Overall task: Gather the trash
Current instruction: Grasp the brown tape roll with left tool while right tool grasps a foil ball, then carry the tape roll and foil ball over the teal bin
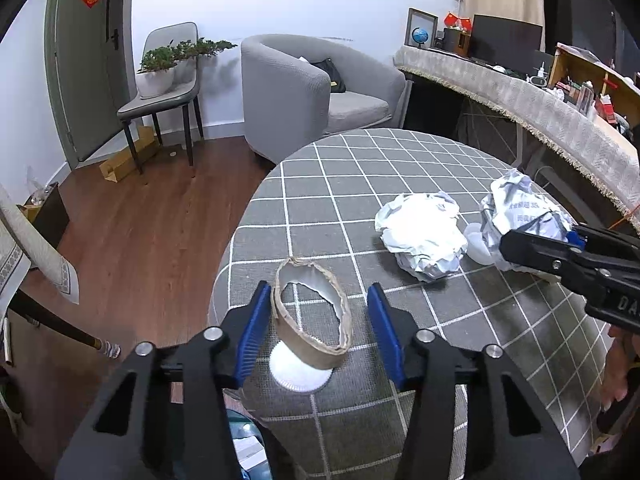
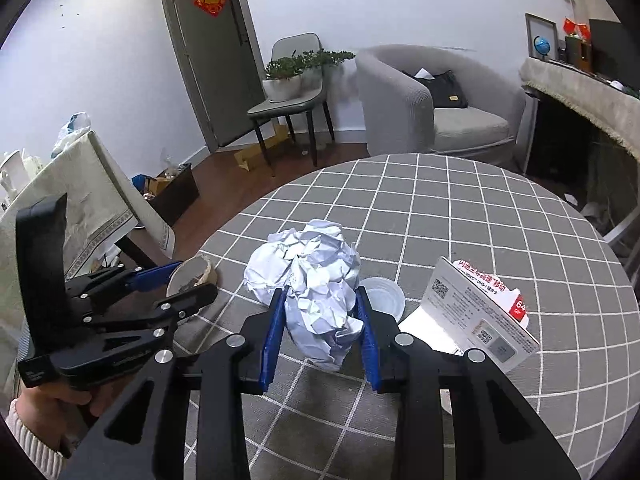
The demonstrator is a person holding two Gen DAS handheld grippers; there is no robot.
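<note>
Crumpled white paper ball [image 2: 320, 300] sits on the near middle of the round table in its grey white-checked cloth [image 2: 460, 220], and my right claw [image 2: 320, 320] is clamped on it, blue pads [image 2: 274, 332] pressing both flanks. A second crumpled white paper wad [image 1: 420, 236] lies touching it on the left. Just right of the clamped ball rests a small translucent plastic lid [image 2: 384, 296], and right of that a white printed card package with red corner [image 2: 476, 316]. My left claw [image 1: 320, 328] stands apart around a torn brown cardboard ring with white lining [image 1: 312, 316] at the table's near left edge; its left pad looks to touch the ring, the right pad is clear of it. A white paper disc [image 1: 298, 372] lies under the ring. Beyond the table stand a grey armchair [image 2: 432, 100] and a grey chair bearing potted plants [image 2: 288, 76].
</note>
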